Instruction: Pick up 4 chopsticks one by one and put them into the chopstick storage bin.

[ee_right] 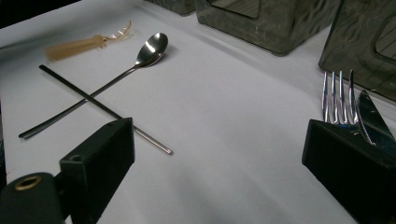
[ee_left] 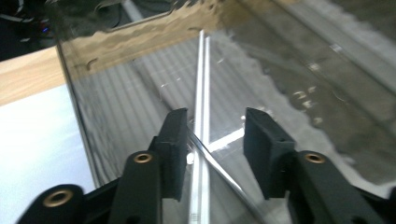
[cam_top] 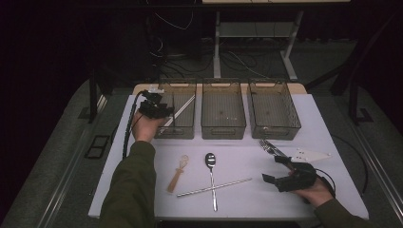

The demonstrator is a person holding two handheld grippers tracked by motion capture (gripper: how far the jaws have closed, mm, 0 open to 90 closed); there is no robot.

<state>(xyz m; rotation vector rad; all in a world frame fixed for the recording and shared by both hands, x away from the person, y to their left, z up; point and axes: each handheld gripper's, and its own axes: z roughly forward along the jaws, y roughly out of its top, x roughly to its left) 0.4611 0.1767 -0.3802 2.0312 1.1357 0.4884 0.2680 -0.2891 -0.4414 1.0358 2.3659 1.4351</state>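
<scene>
- Because the chopstick (ee_left: 201, 93) lay slanted in the left bin (cam_top: 177, 128), with the left gripper (ee_left: 212, 140) parted around it and not clamping, it could have slid or tipped out.
- Right gripper (cam_top: 285, 170) hovered wide apart, empty, beside the fork (ee_right: 337, 95) and knife (ee_right: 373, 116).

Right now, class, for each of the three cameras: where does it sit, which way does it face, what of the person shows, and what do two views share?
High view: above the person's side, facing forward and down on the table and three bins; both sleeves, hands and tongs show.
Left gripper view: rides the left tongs, facing into the left bin along a metal rod; black jaws apart.
Right gripper view: rides the right tongs, low over the table; jaws wide apart.
Shared: high and right gripper views both show the spoon crossing a rod.
</scene>
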